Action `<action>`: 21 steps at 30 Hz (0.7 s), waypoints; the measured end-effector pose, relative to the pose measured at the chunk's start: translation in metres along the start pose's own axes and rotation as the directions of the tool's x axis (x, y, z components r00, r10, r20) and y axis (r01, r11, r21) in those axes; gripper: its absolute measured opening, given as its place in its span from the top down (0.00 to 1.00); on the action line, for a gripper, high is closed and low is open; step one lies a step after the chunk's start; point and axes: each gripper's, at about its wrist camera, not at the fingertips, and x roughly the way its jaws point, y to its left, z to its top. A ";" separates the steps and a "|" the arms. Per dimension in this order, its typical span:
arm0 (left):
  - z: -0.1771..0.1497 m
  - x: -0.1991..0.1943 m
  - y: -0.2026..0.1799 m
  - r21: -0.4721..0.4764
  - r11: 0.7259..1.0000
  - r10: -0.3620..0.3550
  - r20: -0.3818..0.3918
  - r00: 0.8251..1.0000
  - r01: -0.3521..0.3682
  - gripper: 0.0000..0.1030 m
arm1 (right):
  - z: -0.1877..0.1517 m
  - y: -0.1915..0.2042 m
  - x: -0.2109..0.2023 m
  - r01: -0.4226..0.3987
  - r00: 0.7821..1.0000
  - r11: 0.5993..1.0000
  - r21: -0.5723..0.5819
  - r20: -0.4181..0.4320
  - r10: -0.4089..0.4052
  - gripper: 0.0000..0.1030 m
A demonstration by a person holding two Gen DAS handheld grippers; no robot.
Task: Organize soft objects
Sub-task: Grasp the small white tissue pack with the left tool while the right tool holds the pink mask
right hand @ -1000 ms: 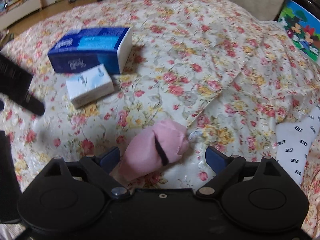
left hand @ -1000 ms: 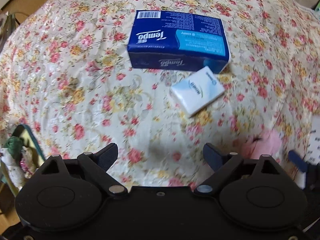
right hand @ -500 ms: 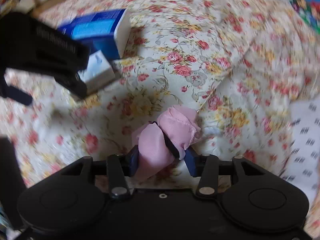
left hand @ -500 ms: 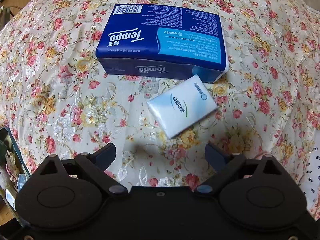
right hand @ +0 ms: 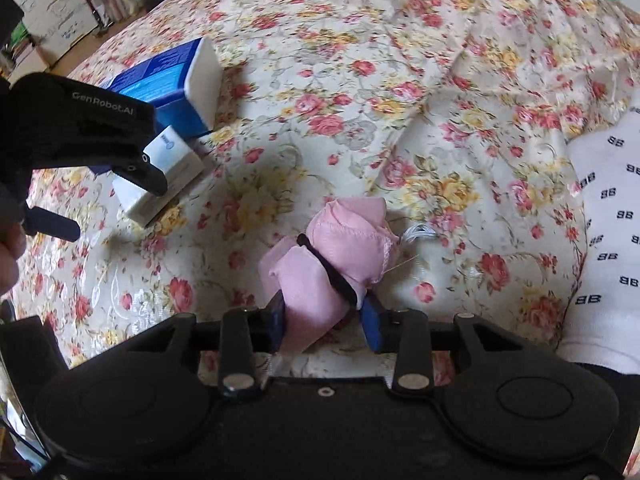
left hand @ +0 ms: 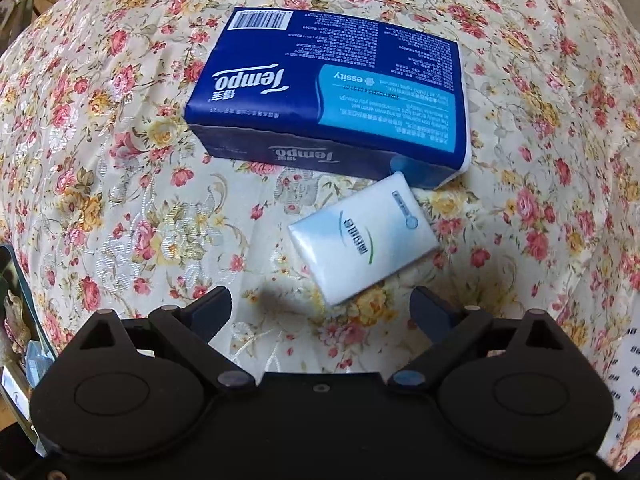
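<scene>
On the floral bedspread (right hand: 360, 92), right gripper (right hand: 326, 320) jaws closing on the pink cloth roll (right hand: 332, 264), long axis toward 1 o'clock; left gripper (left hand: 320, 312) open just below the white tissue pack (left hand: 362, 238), long axis toward 2 o'clock.

Both grippers are matte black plastic with 2 dark blue fingertip pads each. The right gripper (right hand: 326, 320) shows silver pivot screws and round housings; the left gripper (left hand: 320, 312) carries white "GenRobot.AI" lettering.
</scene>
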 end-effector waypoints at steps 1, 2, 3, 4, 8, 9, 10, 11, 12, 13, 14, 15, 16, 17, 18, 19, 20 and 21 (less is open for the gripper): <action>0.001 0.001 -0.001 -0.006 1.000 0.002 0.002 1.000 -0.002 0.10 | 0.001 -0.001 0.000 -0.002 1.000 1.000 0.005 0.002 0.002 0.65; 0.001 0.002 -0.003 -0.010 1.000 0.006 0.003 1.000 -0.006 0.09 | 0.001 -0.002 -0.001 -0.001 1.000 1.000 0.008 0.006 0.001 0.65; 0.002 0.003 -0.006 -0.013 1.000 0.009 0.004 1.000 -0.009 0.08 | 0.001 -0.003 -0.001 0.002 1.000 1.000 0.008 0.010 -0.002 0.65; 0.002 0.004 -0.007 -0.015 1.000 0.009 0.006 1.000 -0.009 0.08 | 0.001 -0.002 -0.002 0.007 1.000 1.000 0.009 0.014 -0.007 0.65; 0.004 0.008 -0.014 -0.040 0.999 -0.004 0.017 1.000 0.005 0.08 | 0.000 -0.001 -0.003 0.022 0.999 1.000 0.003 0.025 -0.022 0.65; 0.005 0.010 -0.016 -0.045 0.999 -0.006 0.020 1.000 0.007 0.08 | 0.000 -0.001 -0.003 0.021 0.999 1.000 -0.001 0.026 -0.021 0.65; 0.006 0.011 -0.018 -0.047 0.999 -0.003 0.021 1.000 0.004 0.08 | 0.000 -0.001 -0.003 0.021 0.999 1.000 -0.004 0.028 -0.021 0.65; 0.007 0.013 -0.019 -0.052 0.999 0.006 0.023 1.000 -0.004 0.08 | 0.000 0.000 -0.004 0.023 0.999 1.000 -0.006 0.030 -0.023 0.65; 0.009 0.015 -0.020 -0.058 0.998 0.019 0.025 1.000 -0.018 0.08 | -0.001 0.000 -0.004 0.026 0.999 1.000 -0.008 0.033 -0.025 0.65; 0.012 0.019 -0.024 -0.064 0.997 0.037 0.024 0.999 -0.035 0.07 | -0.001 0.000 -0.005 0.029 0.999 1.000 -0.011 0.037 -0.028 0.65; 0.015 0.022 -0.026 -0.067 0.997 0.046 0.022 0.999 -0.045 0.06 | -0.001 0.001 -0.006 0.031 0.999 0.999 -0.013 0.040 -0.030 0.65; 0.017 0.025 -0.027 -0.070 0.996 0.053 0.019 0.998 -0.052 0.06 | -0.001 0.001 -0.007 0.031 0.999 0.999 -0.012 0.042 -0.031 0.65; 0.018 0.027 -0.027 -0.072 0.996 0.062 0.018 0.998 -0.060 0.06 | -0.002 0.000 -0.008 0.028 0.999 1.000 -0.010 0.042 -0.028 0.65; 0.019 0.029 -0.028 -0.071 0.995 0.073 0.020 0.997 -0.072 0.06 | -0.001 -0.001 -0.008 0.023 0.999 1.000 -0.010 0.041 -0.023 0.65; 0.020 0.032 -0.030 -0.066 0.994 0.089 0.022 0.996 -0.088 0.06 | -0.001 -0.001 -0.008 0.020 0.999 1.000 -0.008 0.040 -0.019 0.65; 0.020 0.034 -0.032 -0.057 0.993 0.103 0.021 0.994 -0.101 0.06 | -0.001 -0.002 -0.008 0.019 0.999 1.000 -0.007 0.041 -0.019 0.65; 0.020 0.037 -0.033 -0.048 0.993 0.109 0.016 0.994 -0.108 0.06 | -0.001 -0.002 -0.009 0.021 0.999 1.000 -0.007 0.042 -0.021 0.65; 0.021 0.041 -0.034 -0.040 0.994 0.107 0.005 0.994 -0.106 0.07 | -0.002 -0.001 -0.009 0.023 0.999 1.000 -0.008 0.044 -0.023 0.65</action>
